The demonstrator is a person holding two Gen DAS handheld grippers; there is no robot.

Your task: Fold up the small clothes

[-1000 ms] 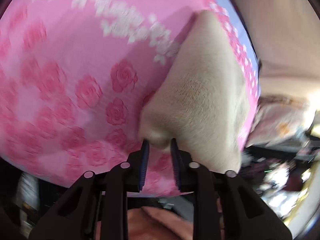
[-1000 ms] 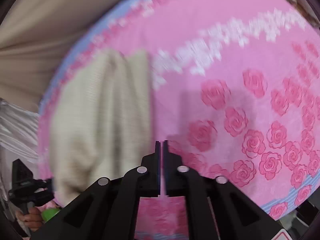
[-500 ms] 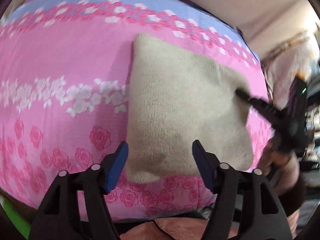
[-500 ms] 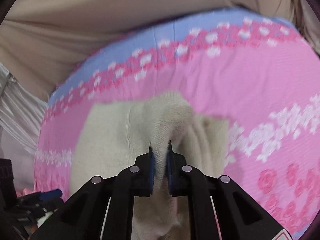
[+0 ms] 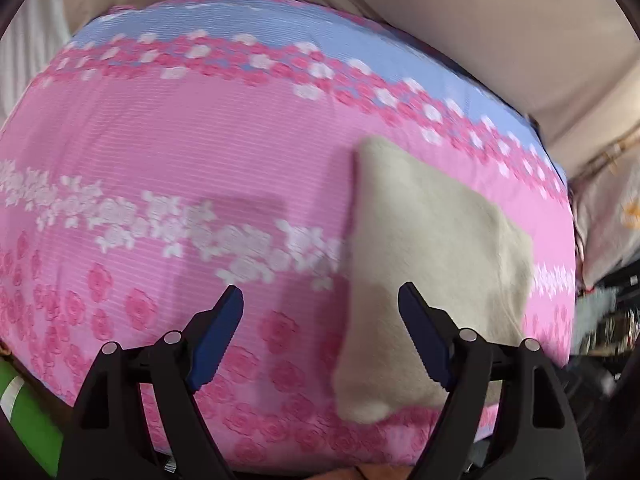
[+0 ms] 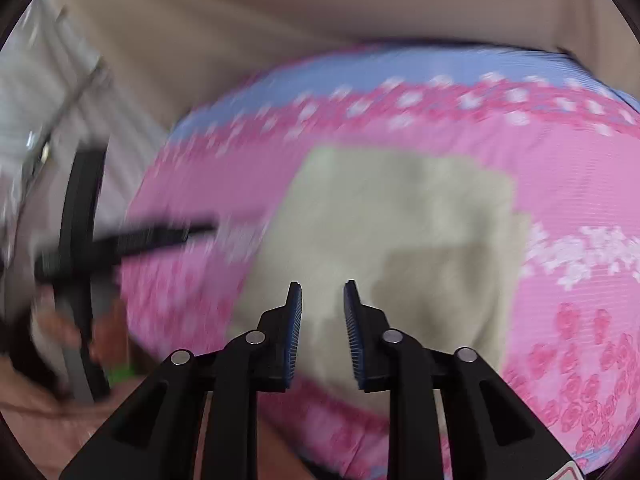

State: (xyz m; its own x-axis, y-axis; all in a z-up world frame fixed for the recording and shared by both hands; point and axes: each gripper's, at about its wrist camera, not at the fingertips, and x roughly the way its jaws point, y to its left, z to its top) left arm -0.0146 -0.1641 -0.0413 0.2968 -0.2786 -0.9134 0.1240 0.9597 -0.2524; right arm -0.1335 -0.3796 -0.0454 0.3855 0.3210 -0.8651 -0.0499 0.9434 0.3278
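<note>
Left gripper fingers wide apart, empty. Right gripper part-open, empty, over folded beige garment; right view blurred.

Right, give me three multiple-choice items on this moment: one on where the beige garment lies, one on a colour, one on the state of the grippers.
1. Where does the beige garment lie?
A. on the pink floral sheet
B. on a bare wooden floor
C. hanging in the air from a gripper

2. What colour is the band along the sheet's far edge?
A. yellow
B. light blue
C. black

3. How are the two grippers?
A. both shut on cloth
B. left shut, right open
C. both open, holding nothing

Answers:
1 A: the garment rests flat on the rose-patterned sheet.
2 B: a light blue band runs beyond the flower border.
3 C: the left gripper and the right gripper both show a gap between their fingers, with no cloth pinched.
</note>
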